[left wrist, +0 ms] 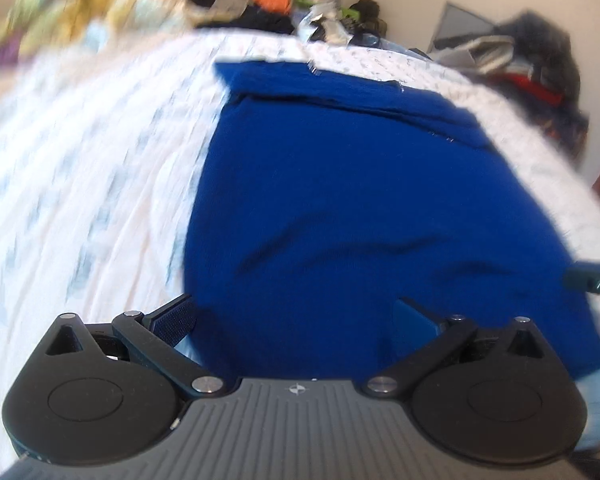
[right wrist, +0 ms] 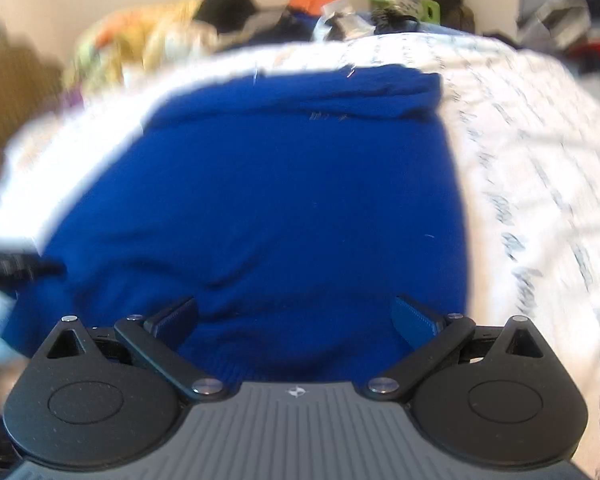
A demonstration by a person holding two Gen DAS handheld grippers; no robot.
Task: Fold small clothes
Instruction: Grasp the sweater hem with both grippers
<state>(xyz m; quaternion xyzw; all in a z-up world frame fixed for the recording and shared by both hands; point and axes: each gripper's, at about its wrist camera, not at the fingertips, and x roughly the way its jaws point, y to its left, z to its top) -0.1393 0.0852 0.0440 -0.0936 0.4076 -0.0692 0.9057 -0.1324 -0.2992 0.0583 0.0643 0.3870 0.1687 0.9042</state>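
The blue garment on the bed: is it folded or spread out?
Partly folded: the blue garment lies flat, its far edge doubled into a layered band.

Motion blur smears both views, worst toward the edges. The heap of clothes (left wrist: pixel 100 8) at eleven o'clock in the left wrist view is only streaks of yellow, orange and green; no single piece can be told apart. The print on the bedsheet (left wrist: pixel 80 184) is unreadable. The blue garment (left wrist: pixel 360 208) runs under the left gripper (left wrist: pixel 296 318) at six o'clock, hiding its near hem. In the right wrist view, a dark blurred shape (right wrist: pixel 16 266) at nine o'clock is cut by the edge.
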